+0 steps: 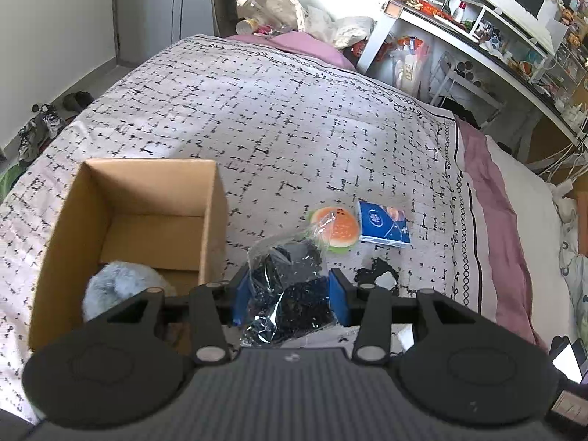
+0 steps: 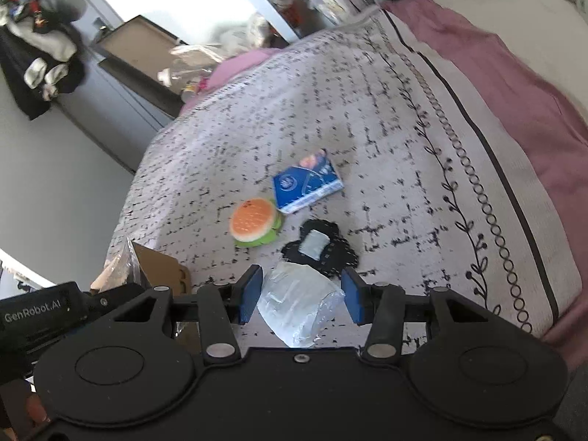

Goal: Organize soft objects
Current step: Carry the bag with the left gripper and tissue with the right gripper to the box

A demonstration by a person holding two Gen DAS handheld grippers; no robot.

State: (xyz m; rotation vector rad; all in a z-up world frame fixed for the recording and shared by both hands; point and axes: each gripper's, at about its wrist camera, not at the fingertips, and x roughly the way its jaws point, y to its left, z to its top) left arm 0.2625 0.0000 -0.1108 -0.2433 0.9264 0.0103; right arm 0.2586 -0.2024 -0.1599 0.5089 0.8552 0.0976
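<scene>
Bedspread [image 1: 294, 117] | left hand-held gripper [image 1: 290, 294] pinching clear bag [image 1: 286, 279], dark contents unclear | right hand-held gripper [image 2: 301, 294] pinching crumpled plastic [image 2: 297, 301]

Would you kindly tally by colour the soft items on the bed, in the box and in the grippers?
Black: 2, lace piece, bagged bundle
Blue: 1, tissue pack
Orange: 1, burger toy
Grey: 1, fluffy toy
Clear: 1, plastic bag
Total: 6

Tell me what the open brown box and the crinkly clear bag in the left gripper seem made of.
Open brown box: looks like plain matte corrugated cardboard, with raw tan walls and folded edges. Crinkly clear bag: apparently thin glossy plastic film, with creases and glare; its dark, lacy-looking contents show through.
</scene>
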